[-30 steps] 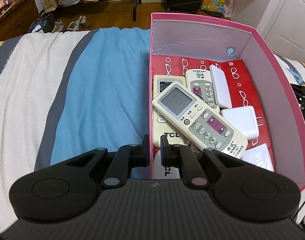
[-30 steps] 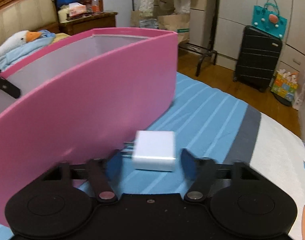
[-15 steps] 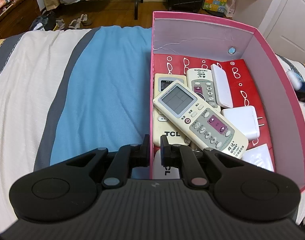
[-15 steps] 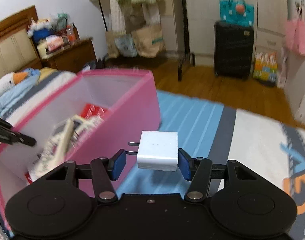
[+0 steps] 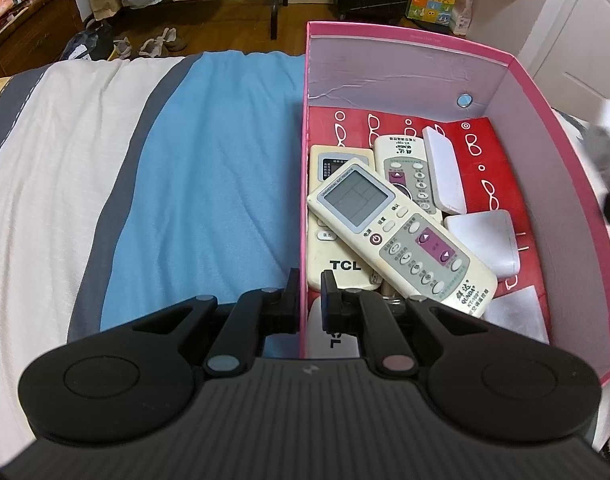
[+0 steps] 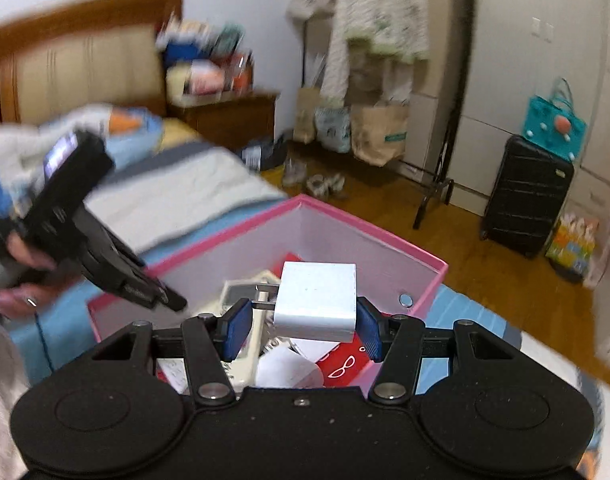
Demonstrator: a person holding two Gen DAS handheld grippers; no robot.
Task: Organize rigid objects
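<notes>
With the left gripper [image 5: 307, 289] clamped on the pink box [image 5: 405, 36] wall at lower centre, the right gripper [image 6: 303, 326] grips the white charger [image 6: 315, 300] above the box at frame centre; next, lower and release inside.

A: What is the left gripper [image 5: 308, 292] clamped on?
B: The pink box's [image 5: 543, 128] near-left wall, one finger either side.
A: And inside?
B: A Qunda remote [image 5: 401, 236] lying across a TCL remote [image 5: 337, 240], with a white charger [image 5: 485, 240] to their right.
</notes>
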